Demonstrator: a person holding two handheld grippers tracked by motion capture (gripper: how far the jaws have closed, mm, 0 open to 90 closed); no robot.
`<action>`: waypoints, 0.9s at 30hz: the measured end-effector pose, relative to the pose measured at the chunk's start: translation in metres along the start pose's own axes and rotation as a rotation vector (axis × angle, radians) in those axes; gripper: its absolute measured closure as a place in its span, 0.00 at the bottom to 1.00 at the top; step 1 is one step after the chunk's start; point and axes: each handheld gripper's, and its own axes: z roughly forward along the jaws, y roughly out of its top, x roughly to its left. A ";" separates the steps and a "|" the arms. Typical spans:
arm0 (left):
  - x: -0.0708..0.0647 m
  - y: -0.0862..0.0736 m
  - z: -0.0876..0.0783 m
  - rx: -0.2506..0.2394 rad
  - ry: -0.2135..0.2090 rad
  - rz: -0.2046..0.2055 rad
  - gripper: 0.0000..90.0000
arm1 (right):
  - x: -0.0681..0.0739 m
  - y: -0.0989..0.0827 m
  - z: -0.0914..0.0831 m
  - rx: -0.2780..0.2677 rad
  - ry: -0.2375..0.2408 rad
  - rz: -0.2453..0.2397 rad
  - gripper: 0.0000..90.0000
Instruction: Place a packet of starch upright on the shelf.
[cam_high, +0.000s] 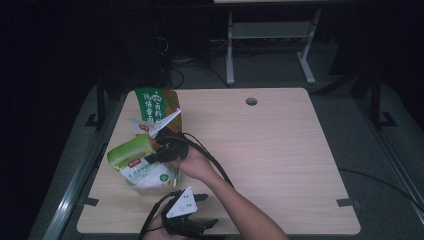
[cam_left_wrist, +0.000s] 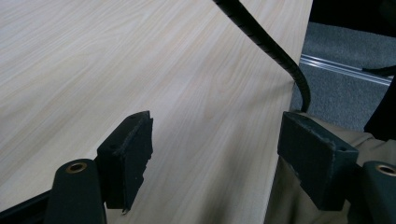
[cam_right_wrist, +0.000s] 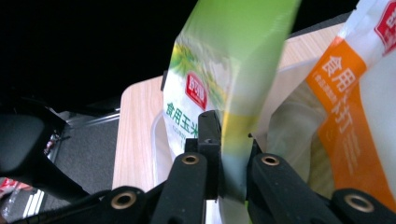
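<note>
My right gripper (cam_right_wrist: 227, 163) has its jaws clamped on the lower edge of the green-and-white bag (cam_right_wrist: 224, 79), pads pressing both faces. In the high view the bag (cam_high: 136, 155) sits tilted over a clear container (cam_high: 150, 187) near the table's (cam_high: 280, 150) left edge, beside an orange-and-white packet (cam_right_wrist: 359, 116) and a taller green bag (cam_high: 157, 106). My left gripper (cam_left_wrist: 215, 154) hangs wide open over bare wood at the near edge, holding nothing.

You are in a dim lab: a bare wooden counter (cam_high: 280, 150) on grey carpet (cam_high: 270, 65), cables (cam_high: 180, 75) trailing behind.
</note>
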 end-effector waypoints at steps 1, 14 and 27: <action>0.000 0.000 0.000 0.002 0.001 0.000 0.29 | 0.001 -0.002 -0.001 -0.001 -0.004 0.005 0.98; 0.002 -0.001 0.002 0.012 0.002 -0.008 0.29 | -0.011 -0.030 -0.008 0.009 0.025 0.046 0.97; 0.006 -0.001 0.001 0.013 0.010 -0.030 0.29 | -0.012 -0.030 -0.016 0.005 0.020 0.042 0.86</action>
